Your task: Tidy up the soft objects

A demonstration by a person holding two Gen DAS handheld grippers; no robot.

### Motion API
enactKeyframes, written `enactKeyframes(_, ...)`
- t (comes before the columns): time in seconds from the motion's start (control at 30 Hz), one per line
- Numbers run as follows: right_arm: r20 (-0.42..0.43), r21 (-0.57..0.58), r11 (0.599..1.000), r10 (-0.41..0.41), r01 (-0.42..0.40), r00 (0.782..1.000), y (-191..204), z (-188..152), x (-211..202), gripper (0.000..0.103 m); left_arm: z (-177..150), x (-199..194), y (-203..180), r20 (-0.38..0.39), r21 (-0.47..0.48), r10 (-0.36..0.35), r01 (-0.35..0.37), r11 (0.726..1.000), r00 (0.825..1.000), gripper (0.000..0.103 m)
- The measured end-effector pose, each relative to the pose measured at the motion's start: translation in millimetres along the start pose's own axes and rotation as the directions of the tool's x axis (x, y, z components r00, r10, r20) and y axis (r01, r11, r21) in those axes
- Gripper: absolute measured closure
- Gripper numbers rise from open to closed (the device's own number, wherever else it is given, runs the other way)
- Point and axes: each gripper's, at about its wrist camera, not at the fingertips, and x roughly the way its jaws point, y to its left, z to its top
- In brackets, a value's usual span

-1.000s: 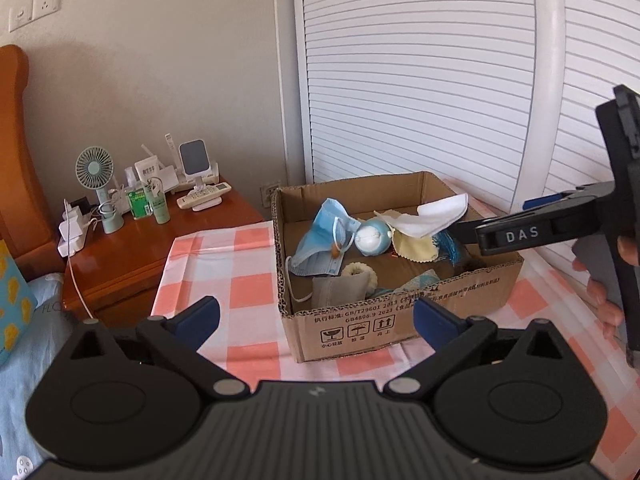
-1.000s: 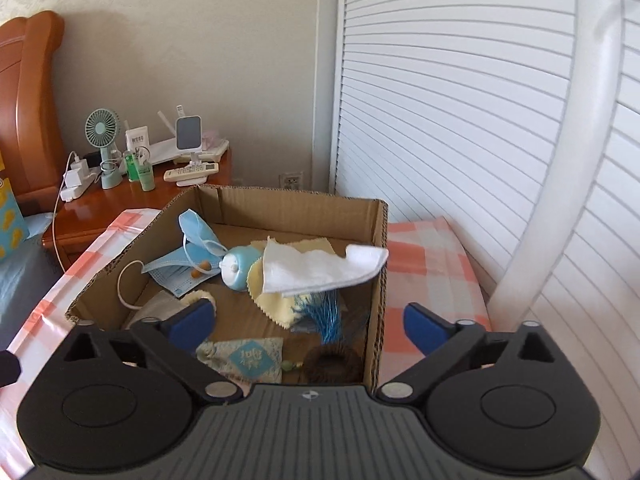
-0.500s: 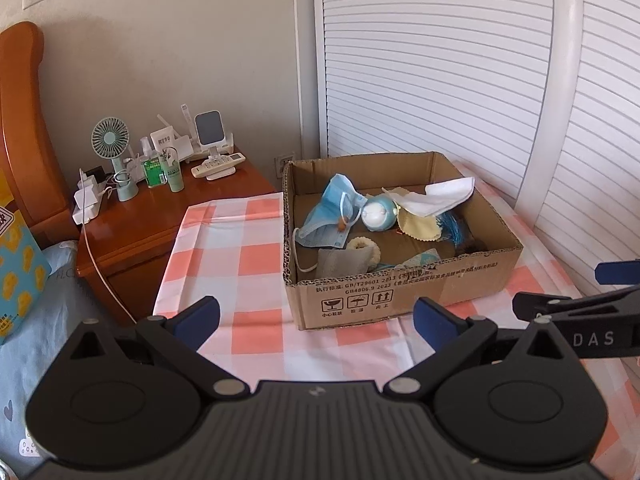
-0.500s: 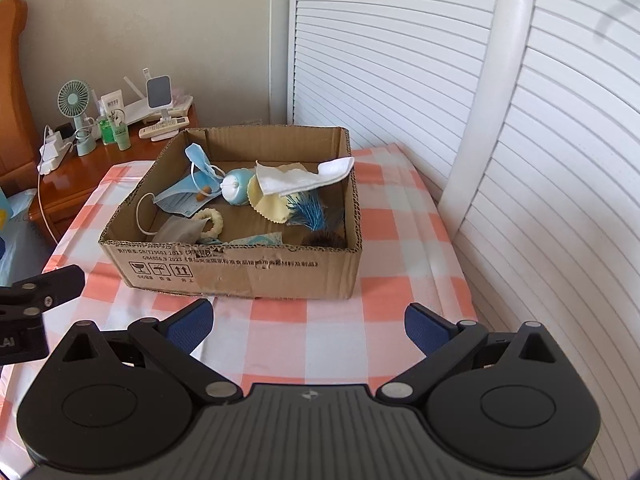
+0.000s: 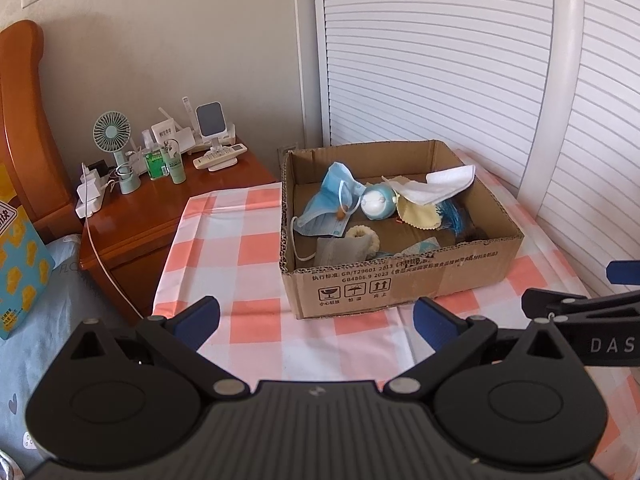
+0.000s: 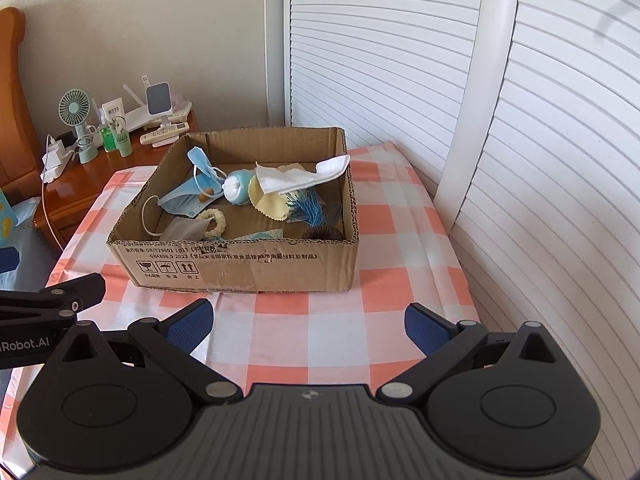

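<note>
On a checked tablecloth (image 6: 304, 320), both grippers, left (image 5: 316, 316) and right (image 6: 308, 320), hang empty with jaws apart near a box (image 6: 240, 260) of soft items, seemingly full; any straightening wants light pinches.

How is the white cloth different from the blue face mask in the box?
The white cloth drapes over the other things and reaches up to the box's right wall; the blue face mask sits lower, on the left side. The cloth is plain white; the mask is blue with white ear loops. Both are soft and crumpled, inside the cardboard box.

Daylit beige wall (image 5: 180, 40), white louvred doors (image 5: 420, 60), and a wooden nightstand (image 5: 160, 208) beside them.
</note>
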Motion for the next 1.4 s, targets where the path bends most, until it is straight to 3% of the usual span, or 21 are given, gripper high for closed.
enactKeyframes(1.4,0.018,0.003,1.000,0.002,-0.002,1.000,-2.2,-0.6,-6.0,0.000,-1.1,-4.7,-2.1,0.002,0.003,0.008,-0.008,1.000,1.000,0.001)
